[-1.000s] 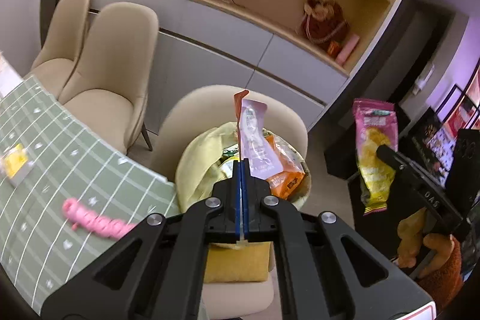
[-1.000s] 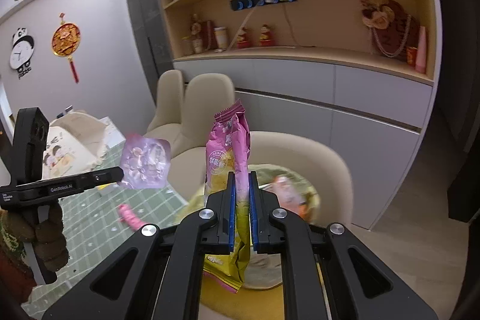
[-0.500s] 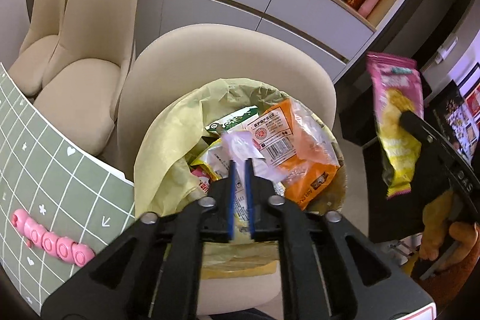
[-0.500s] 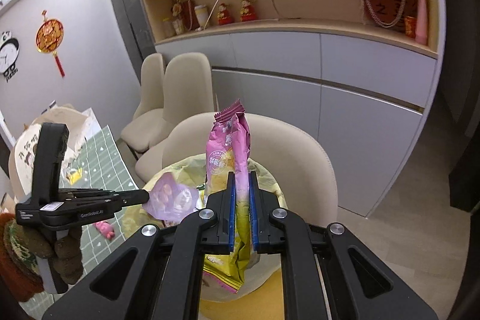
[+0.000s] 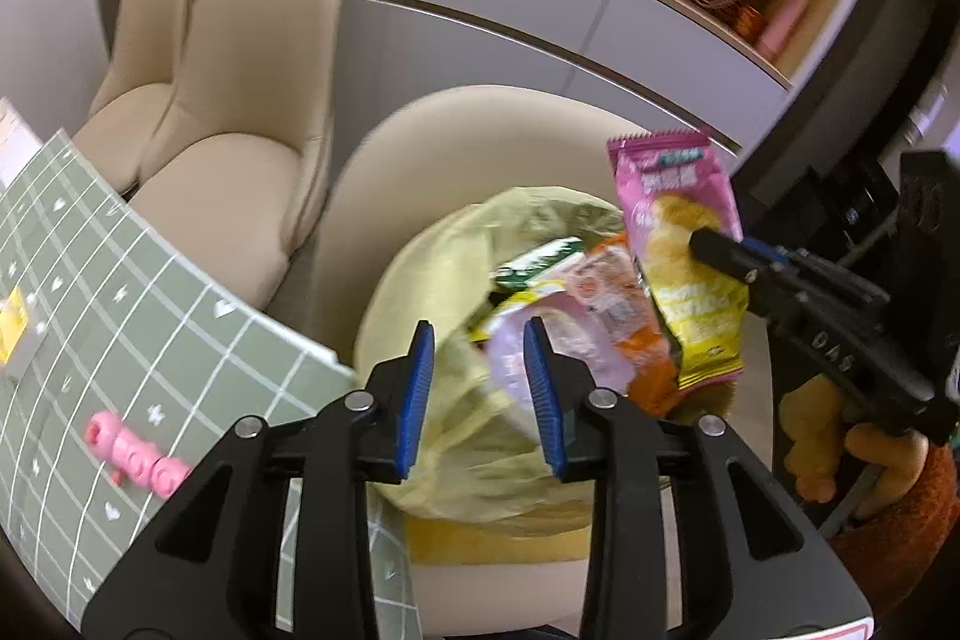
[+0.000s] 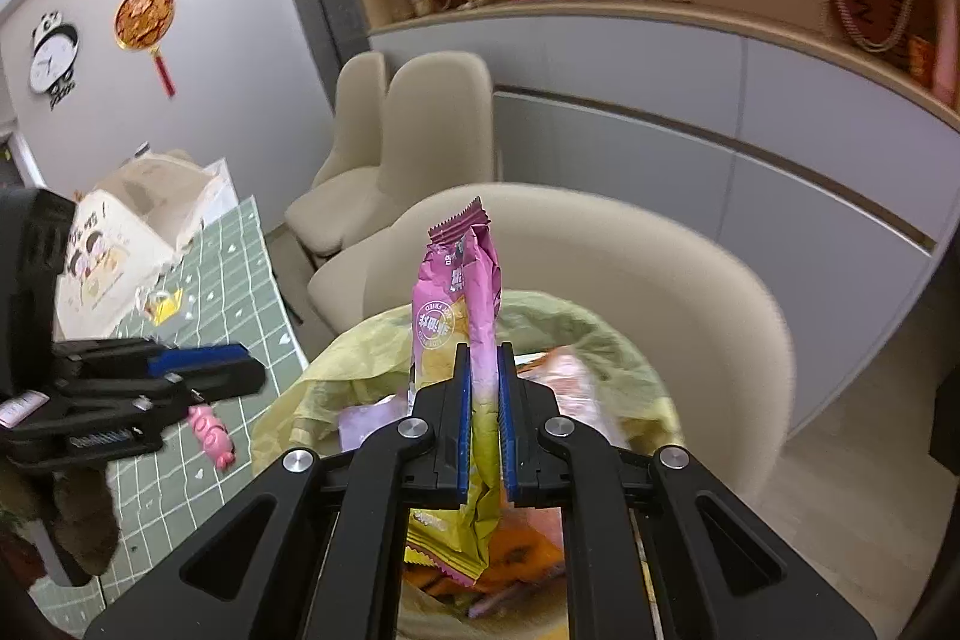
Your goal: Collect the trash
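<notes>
Now both grippers over the lined bin point(image 5: 456, 436).
Left gripper point(image 5: 480, 388) has its jaws opening, nothing pinched; a pale lilac wrapper point(image 5: 510, 358) sits blurred just past the blue pads, on the trash in the bin. Right gripper point(image 6: 482, 424) is clamped on a pink-yellow snack bag point(image 6: 462, 292), held upright above the bin on the beige chair point(image 6: 690, 292). Pink toy point(image 5: 135, 457) lies on the green table point(image 5: 120, 316).

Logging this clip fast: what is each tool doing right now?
Left tool: jaws opening, nothing gripped, pale pink wrapper loose below.
Right tool: shut on the pink-and-yellow snack bag.
</notes>
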Available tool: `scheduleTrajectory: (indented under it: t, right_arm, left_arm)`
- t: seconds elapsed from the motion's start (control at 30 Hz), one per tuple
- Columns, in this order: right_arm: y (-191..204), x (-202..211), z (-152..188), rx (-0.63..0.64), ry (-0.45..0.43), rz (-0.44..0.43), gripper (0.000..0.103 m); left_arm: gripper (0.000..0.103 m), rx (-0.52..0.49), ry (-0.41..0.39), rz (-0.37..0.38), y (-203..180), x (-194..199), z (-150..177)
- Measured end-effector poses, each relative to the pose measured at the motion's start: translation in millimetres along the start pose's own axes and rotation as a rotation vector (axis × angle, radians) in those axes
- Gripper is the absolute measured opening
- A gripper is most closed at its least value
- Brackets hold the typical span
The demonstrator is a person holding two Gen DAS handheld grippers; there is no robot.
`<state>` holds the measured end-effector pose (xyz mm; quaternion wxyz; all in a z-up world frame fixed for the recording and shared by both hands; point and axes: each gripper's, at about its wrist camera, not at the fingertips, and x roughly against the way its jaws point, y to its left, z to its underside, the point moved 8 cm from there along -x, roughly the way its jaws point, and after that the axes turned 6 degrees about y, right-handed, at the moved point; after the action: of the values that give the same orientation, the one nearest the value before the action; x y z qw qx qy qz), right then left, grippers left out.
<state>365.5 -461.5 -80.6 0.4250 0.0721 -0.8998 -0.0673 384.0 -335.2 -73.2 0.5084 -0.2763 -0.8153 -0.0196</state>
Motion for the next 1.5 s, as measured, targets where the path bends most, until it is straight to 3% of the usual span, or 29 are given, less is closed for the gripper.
scheduleTrajectory:
  t: [0.13,0.2,0.47,0.63,0.7,0.73,0.87,0.97,1.1,1.2,1.5]
  right_arm:
    - [6,-41,20,0.053,0.14,0.025,0.009]
    - [8,-57,33,0.036,0.224,-0.01,0.01]
    - [13,-81,64,0.027,0.359,-0.014,0.009]
    - [19,-69,65,-0.02,0.288,-0.017,0.012]
    - [23,-59,62,-0.024,0.255,-0.012,0.032]
    - [24,-53,61,-0.025,0.237,-0.011,0.034]
    - [29,-19,55,-0.035,0.14,0.06,0.034]
    - [44,16,59,-0.059,0.048,0.06,0.034]
    - [88,66,77,-0.064,-0.07,0.051,0.034]
    - [124,90,95,-0.06,-0.099,0.056,0.034]
    - [223,119,164,-0.038,-0.133,0.042,0.034]
  left_arm:
    - [0.031,0.07,-0.003,-0.016,22,8,11]
    - [0.033,0.093,-0.004,-0.022,30,12,19]
    - [0.035,0.131,-0.017,-0.079,52,34,56]
    - [0.038,0.158,-0.019,-0.133,76,56,91]
    - [0.042,0.173,-0.032,-0.151,88,68,103]
    - [0.042,0.179,-0.039,-0.156,93,73,107]
    - [0.044,0.207,-0.066,-0.197,119,96,128]
    - [0.055,0.222,-0.104,-0.208,133,119,143]
    - [0.07,0.187,-0.161,-0.213,141,150,164]
    - [0.079,0.153,-0.195,-0.219,140,167,182]
    - [0.081,0.095,-0.26,-0.278,139,196,229]
